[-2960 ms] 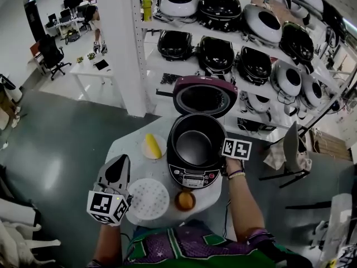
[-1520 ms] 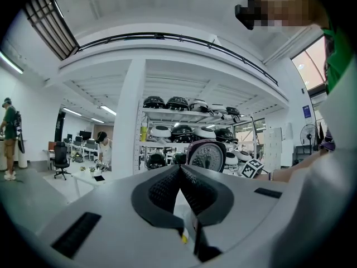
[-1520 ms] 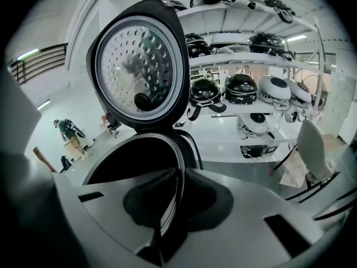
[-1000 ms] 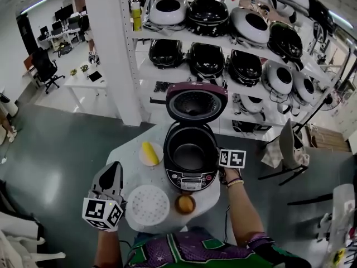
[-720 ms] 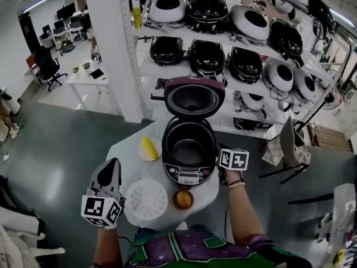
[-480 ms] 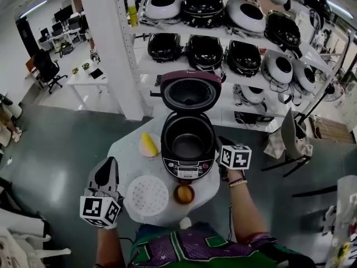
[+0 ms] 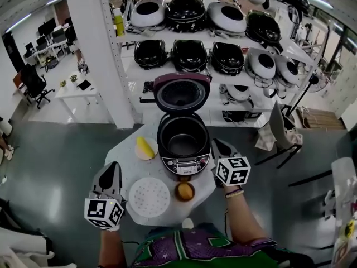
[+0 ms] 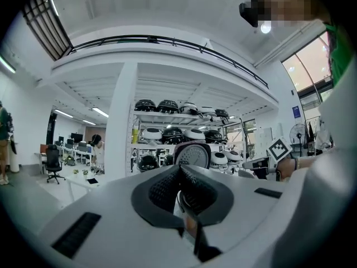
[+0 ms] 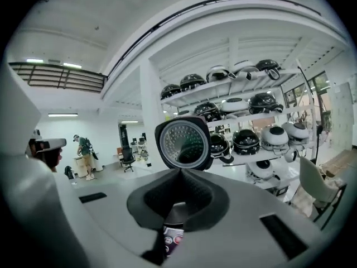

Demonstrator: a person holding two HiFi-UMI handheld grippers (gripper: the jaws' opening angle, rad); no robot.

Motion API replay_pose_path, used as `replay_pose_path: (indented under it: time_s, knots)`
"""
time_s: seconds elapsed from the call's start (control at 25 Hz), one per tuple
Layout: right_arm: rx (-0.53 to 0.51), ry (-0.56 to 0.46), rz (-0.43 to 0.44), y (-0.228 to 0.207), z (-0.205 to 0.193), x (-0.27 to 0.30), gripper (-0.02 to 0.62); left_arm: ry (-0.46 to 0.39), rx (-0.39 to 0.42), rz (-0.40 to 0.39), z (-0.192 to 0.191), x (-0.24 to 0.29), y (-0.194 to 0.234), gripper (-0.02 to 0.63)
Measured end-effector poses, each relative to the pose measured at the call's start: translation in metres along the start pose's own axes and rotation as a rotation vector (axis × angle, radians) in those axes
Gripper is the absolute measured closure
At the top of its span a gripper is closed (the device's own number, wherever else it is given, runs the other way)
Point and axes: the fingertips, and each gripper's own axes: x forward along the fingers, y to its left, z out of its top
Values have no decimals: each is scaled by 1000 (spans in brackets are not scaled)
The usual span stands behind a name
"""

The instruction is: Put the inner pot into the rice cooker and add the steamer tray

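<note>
Tabletop (image 7: 124, 159): inner pot (image 7: 183, 142) looks seated; left gripper (image 7: 112, 168) closed, right gripper (image 7: 216, 146) just closed, both empty, so I'd pinch steamer tray (image 7: 149, 197) rim, level

L hand-held gripper (image 7: 113, 166) shut, level; R hand-held gripper (image 7: 216, 144) just closed, empty (both pointing fwd).

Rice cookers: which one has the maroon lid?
The rice cooker standing open on the white table; those on the shelves behind are black or white.
</note>
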Motion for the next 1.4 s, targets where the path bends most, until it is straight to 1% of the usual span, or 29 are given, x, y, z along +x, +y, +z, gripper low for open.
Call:
replay_pose_path:
  time_s: [0.16,0.32,0.4,0.48,0.56,0.64,0.88,0.92,1.0,1.08,1.16,1.24,1.4]
  knots:
    - [-37,-118,-8,32,25,-37,589,4,-14,-50,-1,-6,2,586]
    - [-78,-317,-37,73,54,-85,591,3,3,-94,0,-15,4,586]
    - [-105,-388,-21,98,65,-105,591,-2,7,-113,2,-20,6,586]
    - [-149,-421,4,120,71,-117,591,-8,4,-128,2,-23,9,586]
    - [-182,-420,25,137,73,-124,591,-13,-2,-139,2,-29,11,586]
    - [-193,-409,37,150,71,-128,591,-23,2,-148,4,-36,13,585]
    - [-161,-376,30,169,60,-142,591,-46,-5,-179,12,-51,24,580]
    - [-150,-372,30,173,56,-144,591,-48,-3,-182,12,-52,27,556]
    - [-124,-367,39,183,48,-147,591,-58,-10,-199,10,-55,31,465]
    - [-117,-362,51,197,39,-149,591,-72,-32,-214,5,-58,35,414]
    - [-134,-351,57,211,31,-151,591,-70,-49,-219,-5,-60,40,363]
    - [-147,-335,44,218,26,-151,591,-45,-41,-227,-20,-62,42,342]
    - [-158,-311,17,221,15,-147,591,35,1,-234,-60,-62,46,342]
